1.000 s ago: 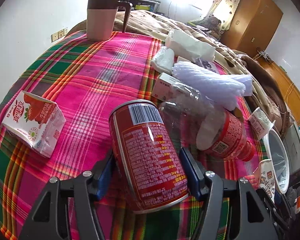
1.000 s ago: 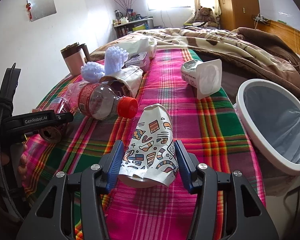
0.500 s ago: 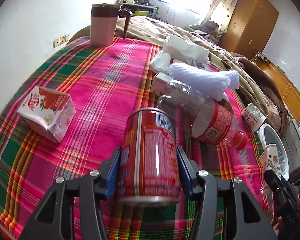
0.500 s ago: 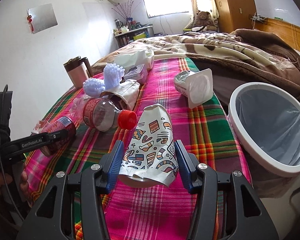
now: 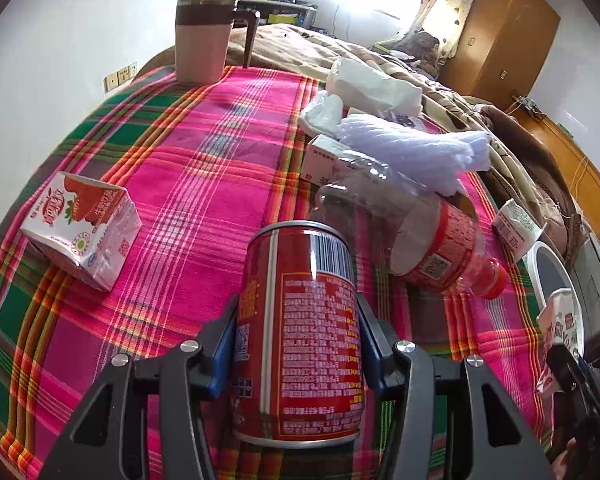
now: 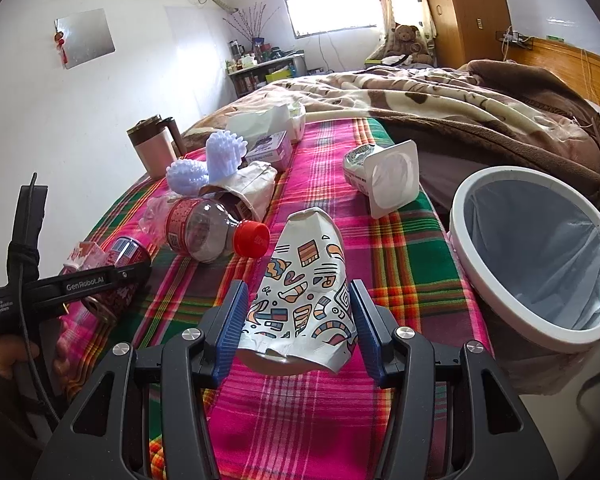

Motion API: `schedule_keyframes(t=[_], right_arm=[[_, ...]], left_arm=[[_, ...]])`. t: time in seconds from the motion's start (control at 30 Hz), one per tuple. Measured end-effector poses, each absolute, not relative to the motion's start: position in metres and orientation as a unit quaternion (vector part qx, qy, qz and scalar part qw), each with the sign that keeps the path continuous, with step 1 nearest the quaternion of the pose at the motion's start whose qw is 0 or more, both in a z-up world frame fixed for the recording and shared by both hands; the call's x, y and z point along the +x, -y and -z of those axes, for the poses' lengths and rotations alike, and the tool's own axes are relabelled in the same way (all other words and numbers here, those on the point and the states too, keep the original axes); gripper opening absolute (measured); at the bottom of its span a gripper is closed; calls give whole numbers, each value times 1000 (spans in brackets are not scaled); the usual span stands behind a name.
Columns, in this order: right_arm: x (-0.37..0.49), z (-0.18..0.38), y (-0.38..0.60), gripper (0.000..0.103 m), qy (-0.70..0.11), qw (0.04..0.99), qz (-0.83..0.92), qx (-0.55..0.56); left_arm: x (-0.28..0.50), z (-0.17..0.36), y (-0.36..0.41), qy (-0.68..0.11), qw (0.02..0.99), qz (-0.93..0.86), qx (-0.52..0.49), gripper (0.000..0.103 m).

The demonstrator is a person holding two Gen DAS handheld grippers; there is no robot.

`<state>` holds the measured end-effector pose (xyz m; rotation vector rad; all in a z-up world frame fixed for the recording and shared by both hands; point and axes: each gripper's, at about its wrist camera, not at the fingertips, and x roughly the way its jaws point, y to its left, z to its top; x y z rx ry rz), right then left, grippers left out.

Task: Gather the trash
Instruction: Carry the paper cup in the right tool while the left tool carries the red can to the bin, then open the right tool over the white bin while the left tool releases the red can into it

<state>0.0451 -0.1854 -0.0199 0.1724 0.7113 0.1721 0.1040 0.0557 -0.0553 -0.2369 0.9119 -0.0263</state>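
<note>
Red can (image 5: 300, 336) clamped between left gripper (image 5: 298, 344) fingers; crumpled paper cup (image 6: 300, 300) pinched in right gripper (image 6: 298, 328) fingers.

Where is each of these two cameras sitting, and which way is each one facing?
Left wrist: on the left tool, looking down its fingers over the plaid cloth at the red can it grips; the right tool shows at right.
Right wrist: on the right tool, facing the patterned paper cup it holds and the white bin; the left tool and a hand show at left.
Shared: can, cup, plastic bottle, bin.
</note>
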Motion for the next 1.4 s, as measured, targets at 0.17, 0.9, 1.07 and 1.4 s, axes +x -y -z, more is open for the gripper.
schedule_keyframes(t=[0.17, 0.9, 1.07, 1.4], right_arm=[[41, 17, 190, 53, -342, 931, -88, 86], [39, -19, 319, 53, -304, 947, 12, 99], [49, -6, 343, 53, -330, 938, 27, 106], [57, 17, 379, 53, -369, 920, 47, 121]], left_arm=[[90, 39, -51, -417, 900, 26, -123, 54], [107, -18, 129, -373, 895, 237, -53, 54], [106, -13, 177, -377, 886, 268, -25, 54], [110, 5, 244, -397, 867, 301, 18, 54]])
